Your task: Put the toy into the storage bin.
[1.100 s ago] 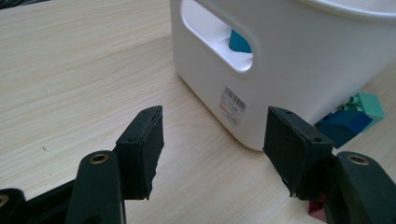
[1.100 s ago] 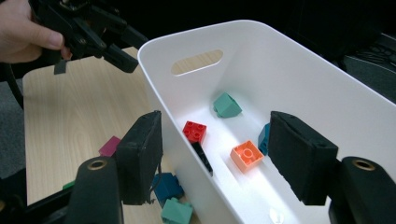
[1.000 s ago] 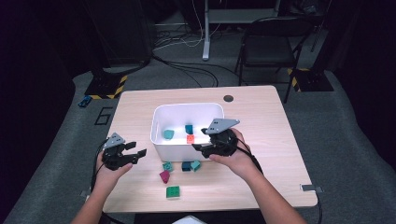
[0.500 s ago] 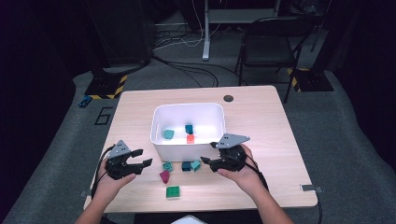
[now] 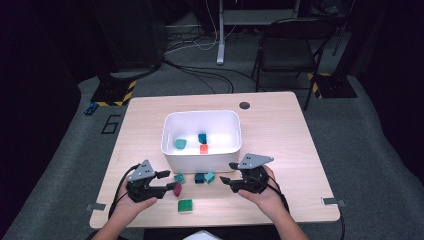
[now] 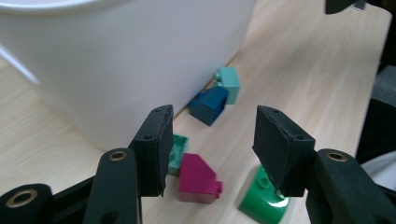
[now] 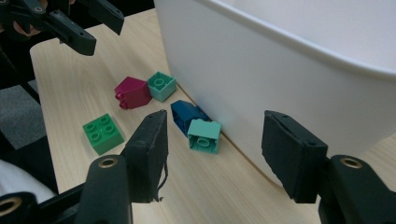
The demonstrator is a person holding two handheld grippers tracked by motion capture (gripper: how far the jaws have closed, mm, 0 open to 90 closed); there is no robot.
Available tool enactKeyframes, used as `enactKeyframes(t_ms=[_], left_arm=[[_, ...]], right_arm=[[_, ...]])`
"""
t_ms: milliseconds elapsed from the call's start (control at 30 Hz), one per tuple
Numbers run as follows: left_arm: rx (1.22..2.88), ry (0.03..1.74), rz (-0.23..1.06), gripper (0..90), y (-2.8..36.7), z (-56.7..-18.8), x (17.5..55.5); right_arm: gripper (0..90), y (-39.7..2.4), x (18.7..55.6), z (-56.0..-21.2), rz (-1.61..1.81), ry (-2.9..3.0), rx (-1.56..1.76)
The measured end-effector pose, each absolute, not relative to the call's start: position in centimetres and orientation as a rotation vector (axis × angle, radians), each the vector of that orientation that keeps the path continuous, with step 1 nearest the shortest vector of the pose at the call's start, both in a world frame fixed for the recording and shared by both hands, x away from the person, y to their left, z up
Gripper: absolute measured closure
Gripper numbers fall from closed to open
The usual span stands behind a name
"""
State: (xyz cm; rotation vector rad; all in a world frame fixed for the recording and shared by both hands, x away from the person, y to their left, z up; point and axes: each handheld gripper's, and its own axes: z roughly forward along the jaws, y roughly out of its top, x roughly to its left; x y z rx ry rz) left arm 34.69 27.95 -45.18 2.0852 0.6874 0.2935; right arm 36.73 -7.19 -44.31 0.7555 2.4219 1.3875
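The left claw (image 5: 169,181), half wide and just been closing, is held around the pink brick (image 5: 178,189) at 6 o'clock of the white tub (image 5: 201,120). It should be squeezed gently. The right claw (image 5: 226,173), closing but empty, is aimed at the light teal brick (image 5: 209,176).

black hand-held gripper (image 5: 168,181), grey plate

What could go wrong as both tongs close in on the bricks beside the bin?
1. The left tongs, jaws just closing, hang over the magenta brick that touches a mint brick; they may nudge it.
2. The right tongs near the light teal brick could bump the bin.
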Motion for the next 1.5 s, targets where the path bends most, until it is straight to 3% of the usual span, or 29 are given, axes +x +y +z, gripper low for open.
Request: enactKeyframes(t_ms=[500,1100,1500], left_arm=[[2.086,0.625,0.142,49.3,26.4,-47.8,34.2],[2.199,0.512,0.065,51.3,25.4,-49.5,34.0],[2.244,0.489,0.056,48.0,25.1,-50.1,34.3]], right_arm=[[41.9,-7.2,36.9,-46.0,1.346,2.447,0.783],[42.4,-7.2,37.1,-46.9,1.300,2.468,0.788],[43.9,-7.2,37.1,-47.0,1.287,2.477,0.781]])
